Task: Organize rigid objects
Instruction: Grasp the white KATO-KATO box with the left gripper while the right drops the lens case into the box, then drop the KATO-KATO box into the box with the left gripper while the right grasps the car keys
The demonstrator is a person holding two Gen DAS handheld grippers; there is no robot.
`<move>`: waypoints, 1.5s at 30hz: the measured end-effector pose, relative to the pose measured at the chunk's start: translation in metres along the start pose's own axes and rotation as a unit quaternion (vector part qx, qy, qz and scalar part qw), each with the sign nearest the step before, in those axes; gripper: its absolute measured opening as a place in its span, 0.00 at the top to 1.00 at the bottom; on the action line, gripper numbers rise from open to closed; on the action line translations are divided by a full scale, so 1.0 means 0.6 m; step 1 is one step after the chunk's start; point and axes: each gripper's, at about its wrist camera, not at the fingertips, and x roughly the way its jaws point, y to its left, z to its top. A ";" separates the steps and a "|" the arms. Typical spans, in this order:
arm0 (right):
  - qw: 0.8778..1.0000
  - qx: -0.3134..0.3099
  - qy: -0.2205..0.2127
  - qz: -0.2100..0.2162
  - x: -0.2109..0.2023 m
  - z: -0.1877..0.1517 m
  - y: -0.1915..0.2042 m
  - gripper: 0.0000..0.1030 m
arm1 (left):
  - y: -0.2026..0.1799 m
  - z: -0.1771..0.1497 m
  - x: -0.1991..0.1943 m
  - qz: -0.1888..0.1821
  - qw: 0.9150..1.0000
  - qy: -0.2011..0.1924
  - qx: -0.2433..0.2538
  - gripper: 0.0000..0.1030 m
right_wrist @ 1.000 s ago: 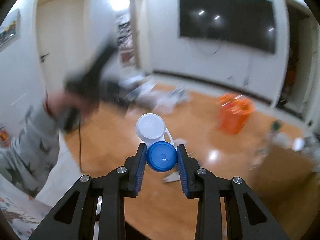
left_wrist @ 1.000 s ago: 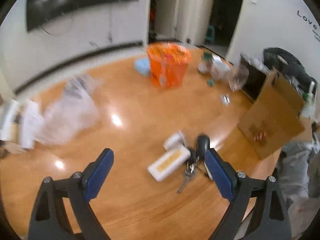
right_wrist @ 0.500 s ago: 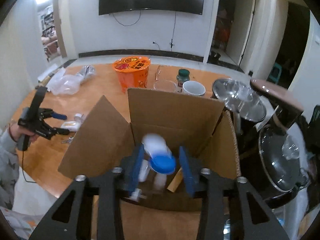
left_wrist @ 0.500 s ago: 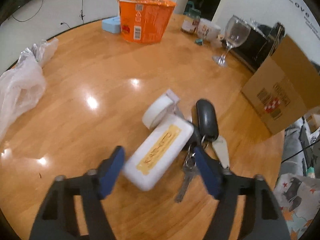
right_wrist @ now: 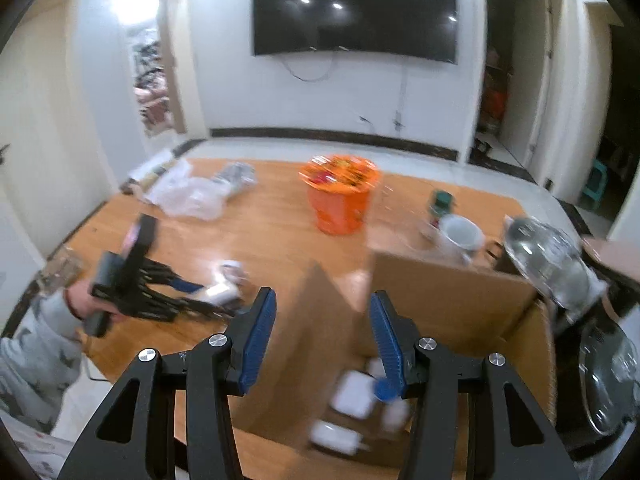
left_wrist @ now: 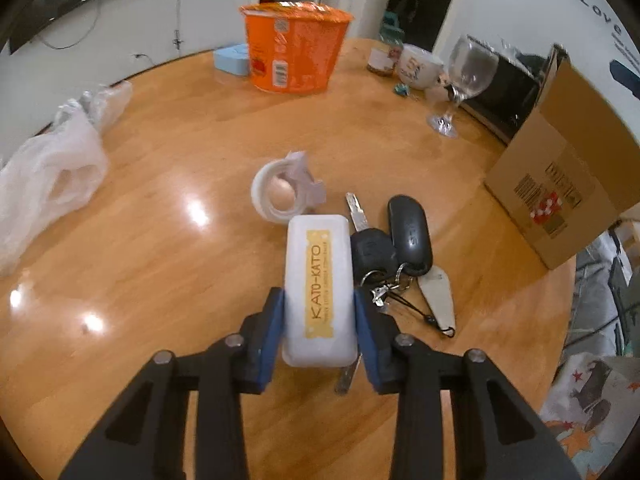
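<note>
My left gripper (left_wrist: 319,300) is shut on a white KATO-KATO box (left_wrist: 319,280) lying on the wooden table (left_wrist: 168,240). A bunch of keys with a black fob (left_wrist: 400,248) lies right of the box, a white tape roll (left_wrist: 280,192) just beyond it. My right gripper (right_wrist: 322,332) is open and empty above the open cardboard box (right_wrist: 452,292). A blue-capped white item (right_wrist: 384,390) and other white items (right_wrist: 352,396) lie inside the box. The left gripper also shows in the right wrist view (right_wrist: 188,292).
An orange noodle cup (left_wrist: 294,48), a wine glass (left_wrist: 464,80), a mug (left_wrist: 418,66) and a jar (left_wrist: 382,60) stand at the table's far side. A plastic bag (left_wrist: 52,168) lies at the left. The cardboard box (left_wrist: 568,184) stands at the table's right edge.
My left gripper came down and shut on the white box. My right gripper opened and let the blue-capped item go into the cardboard box, then rose.
</note>
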 end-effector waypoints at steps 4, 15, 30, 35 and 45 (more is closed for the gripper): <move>0.997 -0.034 -0.005 0.066 0.018 0.016 0.074 0.56 | -0.005 0.004 -0.075 0.019 0.999 -0.031 -0.004 0.69; 0.984 -0.003 0.109 0.141 0.205 -0.071 0.166 0.31 | -0.181 0.132 -0.260 -0.008 0.990 -0.101 0.101 0.69; 0.989 -0.071 0.109 0.064 0.382 -0.091 0.135 0.14 | -0.544 0.269 -0.106 -0.146 0.948 0.039 0.282 0.63; 0.984 -0.118 0.116 0.063 0.387 -0.088 0.154 0.12 | -0.518 0.265 -0.127 -0.123 0.955 0.024 0.270 0.31; 0.976 -0.159 0.120 0.088 0.385 -0.092 0.183 0.64 | -0.221 0.199 -0.232 -0.008 0.994 -0.068 0.087 0.24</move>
